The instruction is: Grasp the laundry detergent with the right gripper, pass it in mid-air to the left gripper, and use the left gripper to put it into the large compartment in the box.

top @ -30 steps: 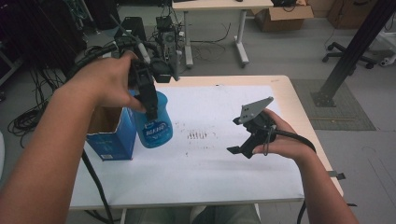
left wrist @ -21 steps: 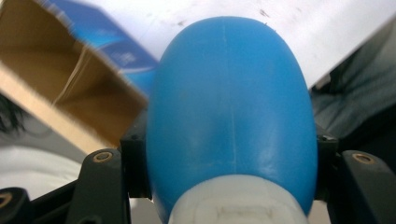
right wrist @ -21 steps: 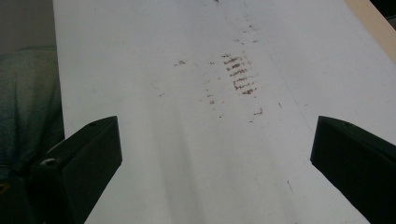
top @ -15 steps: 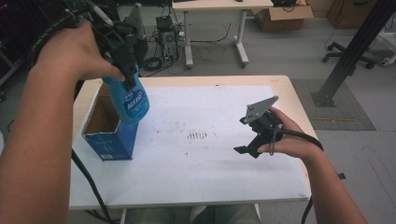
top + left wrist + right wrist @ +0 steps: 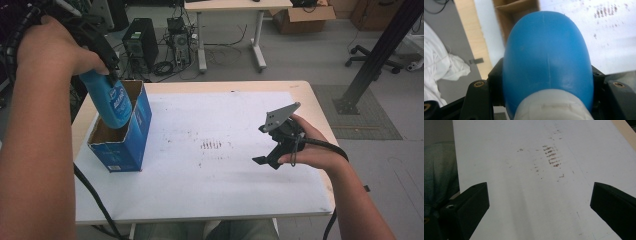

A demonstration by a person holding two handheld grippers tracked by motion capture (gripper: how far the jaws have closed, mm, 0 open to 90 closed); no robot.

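**Blue bottle poised over the open box: a snag on the rim is the main risk**

While the left hand-held gripper (image 5: 102,50) clenches the blue bottle (image 5: 111,100) near its white-collared neck, the bottle hangs tilted at the upper left of the high view, its rounded base dipping into the mouth of the blue cardboard box (image 5: 122,137). From here, I judge that the base could catch the box's near wall or an inner flap, tipping or sliding the light box across the white sheet (image 5: 220,170) on the bench (image 5: 310,95). The grip sits high on a smooth, rounded body, so the bottle could also swing or slip between the jaws if lowered quickly.

At the centre right of the high view, the right hand-held gripper (image 5: 272,145) hovers released, jaws wide apart and grasping nothing, well apart from the box, so nothing steadies it.

Much is concealed. The left forearm hides the box's far corner. The bottle crowds the left gripper view, masking the jaw contact and most of the box interior; whether anything lies inside cannot be told. The label is only partly legible.
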